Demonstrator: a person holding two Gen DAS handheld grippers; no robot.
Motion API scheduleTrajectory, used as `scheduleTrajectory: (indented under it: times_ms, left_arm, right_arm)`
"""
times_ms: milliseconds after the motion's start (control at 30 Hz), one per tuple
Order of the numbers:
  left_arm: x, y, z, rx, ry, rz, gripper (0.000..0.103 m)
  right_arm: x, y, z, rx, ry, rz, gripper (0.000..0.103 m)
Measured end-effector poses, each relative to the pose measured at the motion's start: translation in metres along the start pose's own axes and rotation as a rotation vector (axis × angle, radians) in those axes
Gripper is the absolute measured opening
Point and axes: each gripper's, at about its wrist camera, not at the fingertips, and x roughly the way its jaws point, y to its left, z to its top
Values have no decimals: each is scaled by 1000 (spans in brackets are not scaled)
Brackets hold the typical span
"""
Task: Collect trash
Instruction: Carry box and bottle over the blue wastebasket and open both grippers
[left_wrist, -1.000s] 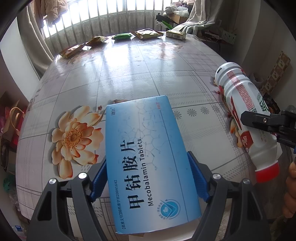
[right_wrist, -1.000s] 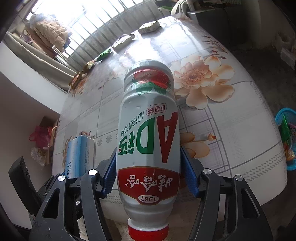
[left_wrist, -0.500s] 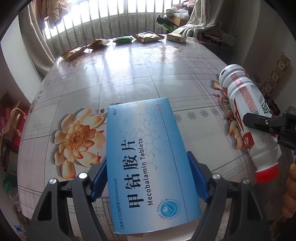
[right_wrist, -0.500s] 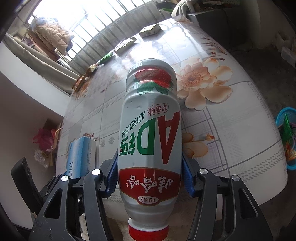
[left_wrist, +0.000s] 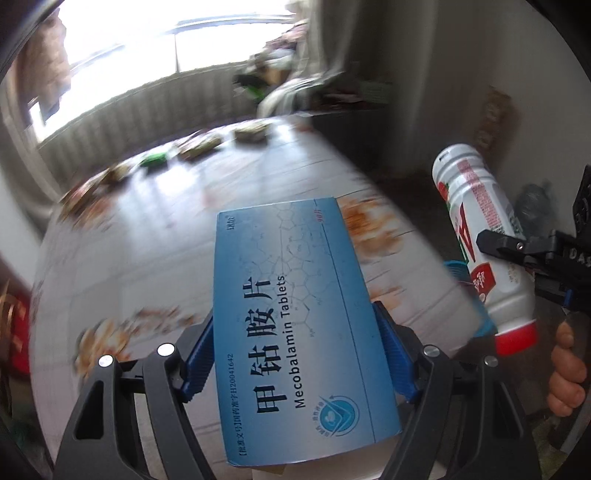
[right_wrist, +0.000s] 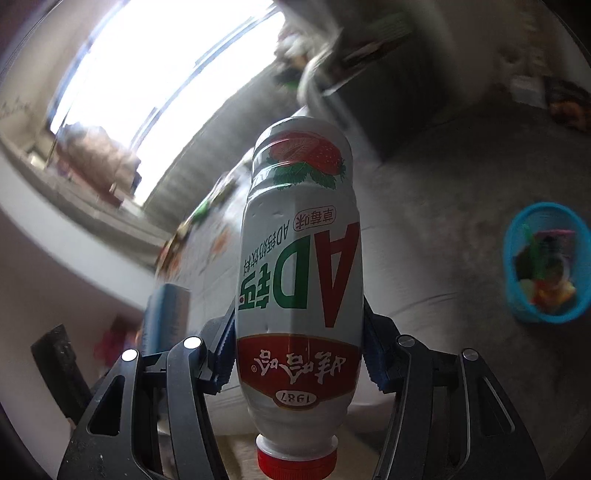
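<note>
Left gripper (left_wrist: 293, 354): blue pads clamped on both long edges of a blue Mecobalamin tablet box (left_wrist: 295, 314), held flat, face up, above the near part of the floral table (left_wrist: 155, 236). Right gripper (right_wrist: 299, 356): pads clamped on the sides of a white strawberry-milk bottle (right_wrist: 299, 266), red cap (right_wrist: 297, 458) toward the camera, base pointing away. In the left wrist view the same bottle (left_wrist: 484, 236) sits off to the right past the table edge, with a person's fingers (left_wrist: 567, 373) on the handle below it. Surroundings blurred. Far table edge: a row of wrappers, among them a green packet (left_wrist: 155, 158) and a small box (left_wrist: 251, 131), well apart from both held items. On the floor, right of the bottle: blue basket (right_wrist: 511, 258) already holding mixed trash. Bright window (left_wrist: 147, 48) behind the table. Nothing between bottle and basket in the right wrist view.
</note>
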Motion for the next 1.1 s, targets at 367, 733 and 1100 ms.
scheduleTrajectory:
  times_ms: [367, 733, 1100]
  left_arm:
    - [90, -208, 73, 294, 195, -417, 75]
    - [235, -352, 92, 350, 433, -474, 82]
    - [254, -326, 91, 255, 480, -390, 86]
  right_arm:
    - [-96, -199, -28, 391, -167, -270, 54]
    - [-35, -320, 7, 563, -90, -249, 57]
    - [4, -361, -7, 612, -13, -308, 69]
